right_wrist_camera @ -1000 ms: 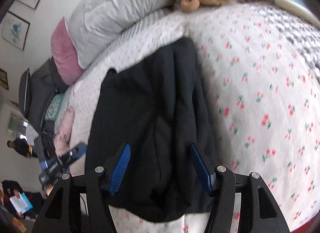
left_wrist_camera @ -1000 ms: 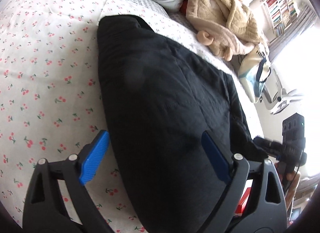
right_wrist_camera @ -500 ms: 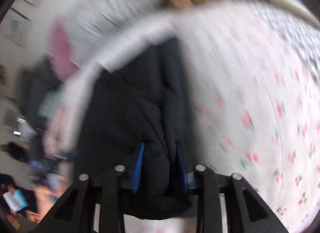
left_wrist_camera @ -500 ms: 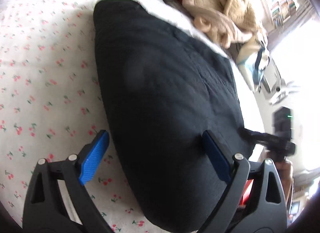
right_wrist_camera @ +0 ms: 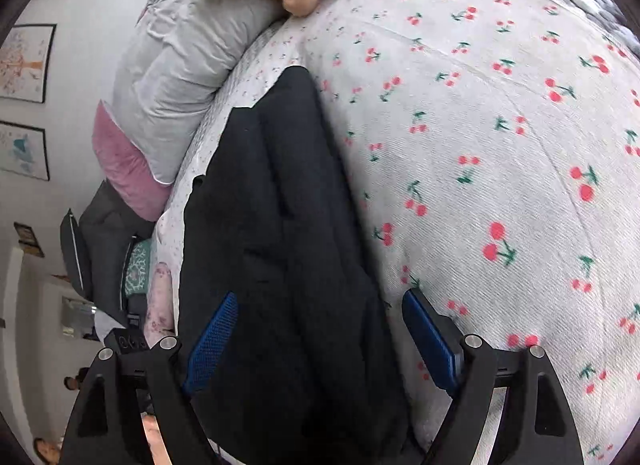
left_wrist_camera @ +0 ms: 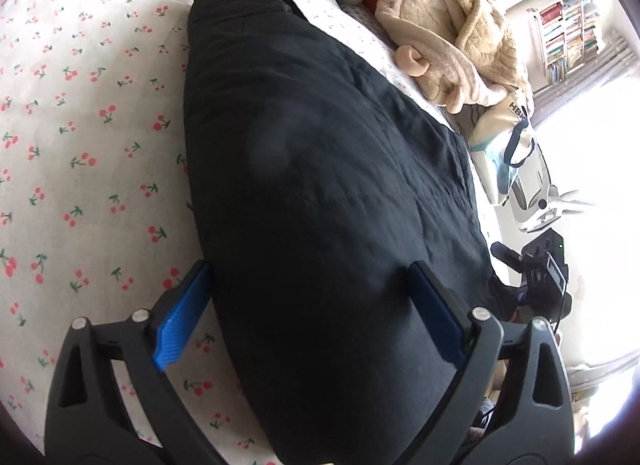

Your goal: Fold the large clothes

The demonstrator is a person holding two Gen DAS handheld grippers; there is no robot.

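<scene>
Black padded fabric, a large dark garment (left_wrist_camera: 332,185), lies folded into a long bundle on the white bedsheet printed with red cherries (left_wrist_camera: 80,113), its far end toward the pale grey pillow (right_wrist_camera: 180,61) at the head of the bed. Left claw (left_wrist_camera: 308,305) stands wide apart, jaws having just been opening: the garment's near end bulges between the blue pads, and whether they touch it cannot be told, but they do not pinch it. Right claw (right_wrist_camera: 320,337) has also just been opening and now stands wide, the garment's creased near end lying loose between its blue pads; its right pad is over the sheet. Beyond the garment, beside the pillow, lies a beige plush toy (left_wrist_camera: 448,29). A pink cushion (right_wrist_camera: 128,169) sits under the pillow's edge.
</scene>
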